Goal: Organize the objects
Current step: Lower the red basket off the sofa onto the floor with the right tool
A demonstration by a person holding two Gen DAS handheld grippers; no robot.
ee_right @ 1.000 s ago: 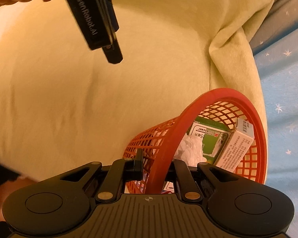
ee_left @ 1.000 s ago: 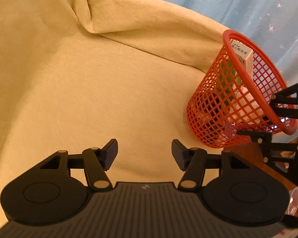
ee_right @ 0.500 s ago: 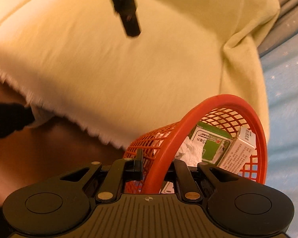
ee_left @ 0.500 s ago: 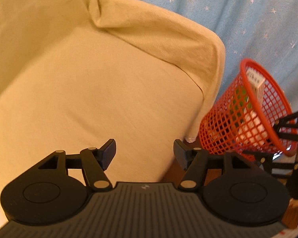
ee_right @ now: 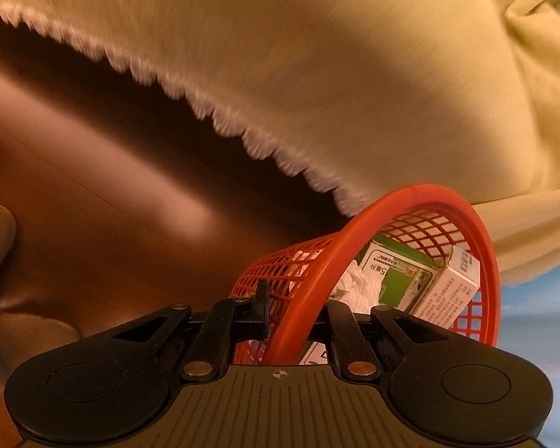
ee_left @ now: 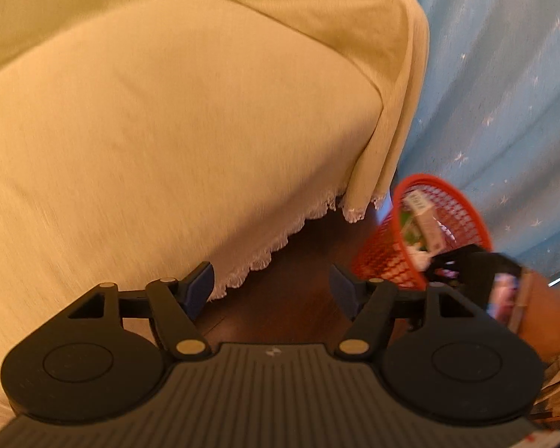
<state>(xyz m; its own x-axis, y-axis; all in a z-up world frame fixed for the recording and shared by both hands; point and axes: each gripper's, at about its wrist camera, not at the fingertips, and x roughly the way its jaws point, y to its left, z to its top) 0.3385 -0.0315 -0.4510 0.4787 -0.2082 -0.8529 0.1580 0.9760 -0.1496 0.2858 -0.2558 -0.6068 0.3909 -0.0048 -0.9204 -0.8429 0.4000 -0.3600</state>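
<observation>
— Right gripper [ee_right: 298, 313]?
— Clamped on near rim of red basket [ee_right: 481, 231], beside yellow cloth [ee_right: 317, 74]; boxes [ee_right: 422, 283] inside.
— Left gripper [ee_left: 270, 287]?
— Spread wide, empty, left of basket, above dark floor [ee_left: 280, 298].

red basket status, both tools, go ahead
Right tool shut on red basket rim, basket tilted, boxes and crumpled paper inside. Left tool open, empty. Fringed yellow cover hangs close beside basket.
</observation>
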